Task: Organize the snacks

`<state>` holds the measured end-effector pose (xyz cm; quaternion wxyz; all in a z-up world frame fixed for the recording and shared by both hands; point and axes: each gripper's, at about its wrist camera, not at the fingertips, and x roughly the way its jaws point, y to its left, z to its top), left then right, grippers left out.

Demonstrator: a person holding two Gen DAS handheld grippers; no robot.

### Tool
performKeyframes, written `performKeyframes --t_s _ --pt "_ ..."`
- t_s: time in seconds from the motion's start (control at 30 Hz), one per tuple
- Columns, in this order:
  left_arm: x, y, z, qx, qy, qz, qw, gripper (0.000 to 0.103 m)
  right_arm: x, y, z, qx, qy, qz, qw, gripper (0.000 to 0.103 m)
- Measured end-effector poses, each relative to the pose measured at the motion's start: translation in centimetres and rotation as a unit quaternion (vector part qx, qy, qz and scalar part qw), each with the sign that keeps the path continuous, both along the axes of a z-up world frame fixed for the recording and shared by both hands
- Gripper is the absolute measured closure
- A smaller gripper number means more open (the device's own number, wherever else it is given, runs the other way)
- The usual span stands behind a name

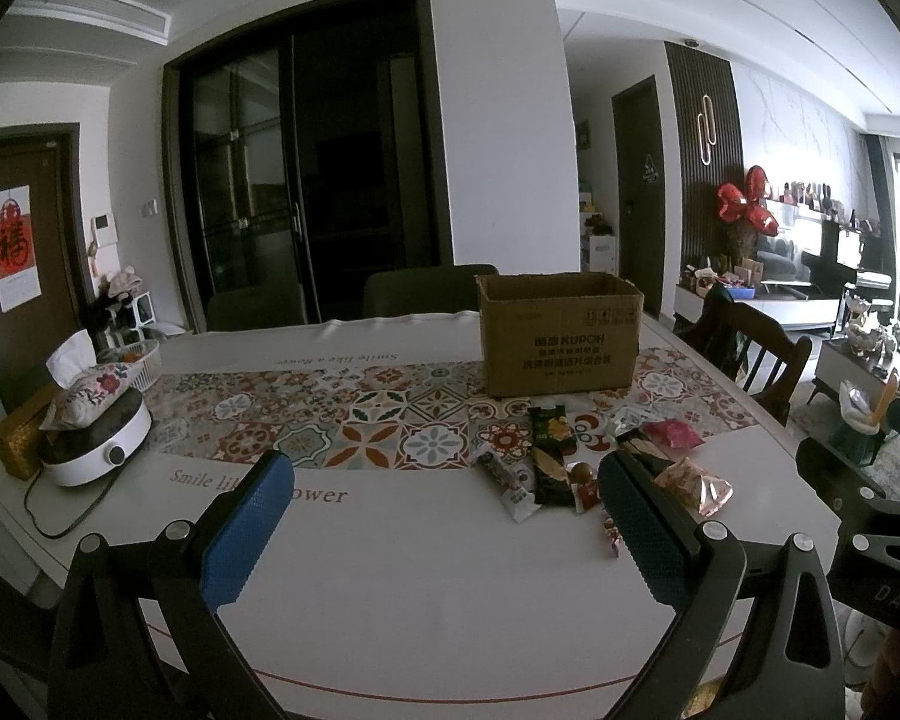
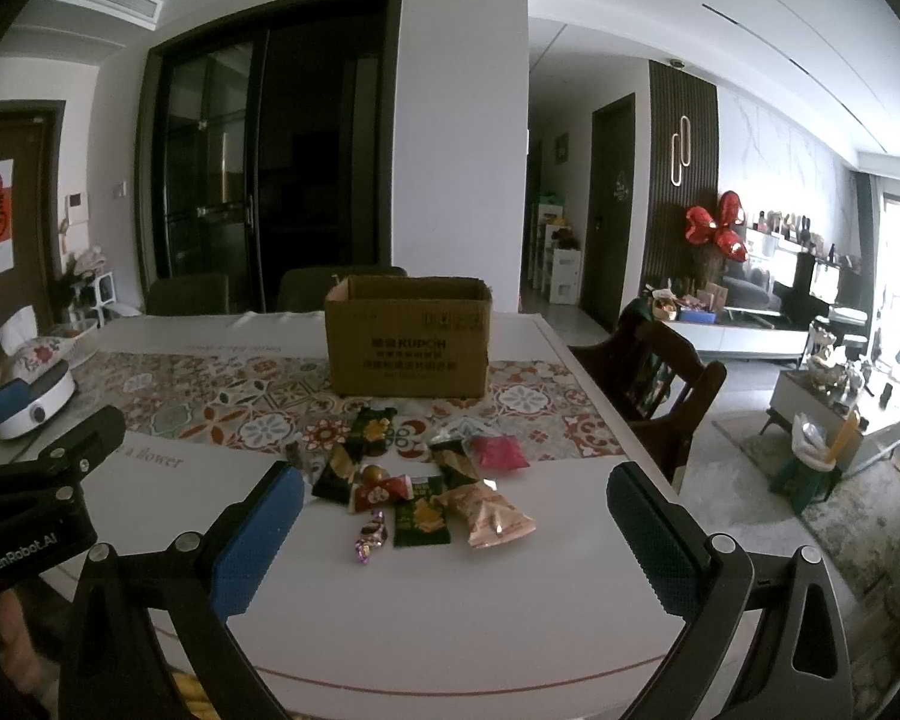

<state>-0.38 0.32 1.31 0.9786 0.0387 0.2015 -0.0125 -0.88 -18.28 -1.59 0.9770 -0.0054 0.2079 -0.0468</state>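
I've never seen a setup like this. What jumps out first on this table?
An open cardboard box stands on the patterned runner in the middle of the table. In front of it, on the near side, lies a loose scatter of snack packets, green, pink and red. Closest to the camera, the blue-padded fingers of the right hand-held gripper spread wide, holding nothing; the left hand-held gripper is open too.

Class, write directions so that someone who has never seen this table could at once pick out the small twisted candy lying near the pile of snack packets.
Find the open cardboard box standing on the patterned table runner. In front of it, on the white tabletop, lies a scatter of snack packets. At the pile's near-left edge is the twisted candy: the smallest piece, in shiny purplish foil, left of a dark green packet.
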Motion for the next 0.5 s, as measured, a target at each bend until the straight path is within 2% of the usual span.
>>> performKeyframes --t_s 0.5 --pt "-0.04 0.08 0.11 0.001 0.000 0.001 1.0000 0.000 -0.12 0.09 -0.59 0.000 -0.002 0.000 1.000 0.001"
